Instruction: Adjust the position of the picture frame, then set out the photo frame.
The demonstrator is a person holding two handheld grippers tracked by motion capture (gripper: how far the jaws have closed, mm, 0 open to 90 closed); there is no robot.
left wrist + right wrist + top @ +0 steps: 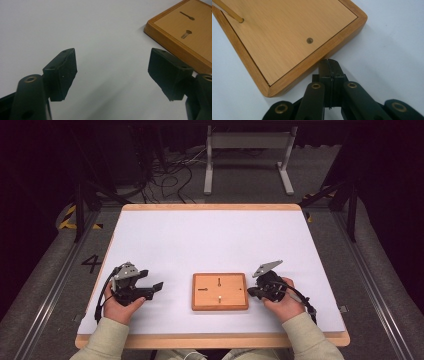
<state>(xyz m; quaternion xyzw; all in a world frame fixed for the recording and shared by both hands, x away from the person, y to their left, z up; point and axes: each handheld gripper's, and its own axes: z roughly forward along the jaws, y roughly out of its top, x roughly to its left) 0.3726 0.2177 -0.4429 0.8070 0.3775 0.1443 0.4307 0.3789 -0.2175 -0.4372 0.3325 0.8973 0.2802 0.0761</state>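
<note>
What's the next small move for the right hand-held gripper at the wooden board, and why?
Probably a short push against the board's edge. The right hand-held gripper has its jaws shut with nothing between them, and its tip sits at the rim of the wooden board, seemingly touching it. The left hand-held gripper is open and off to the side, apart from the board, so it looks idle.
</note>
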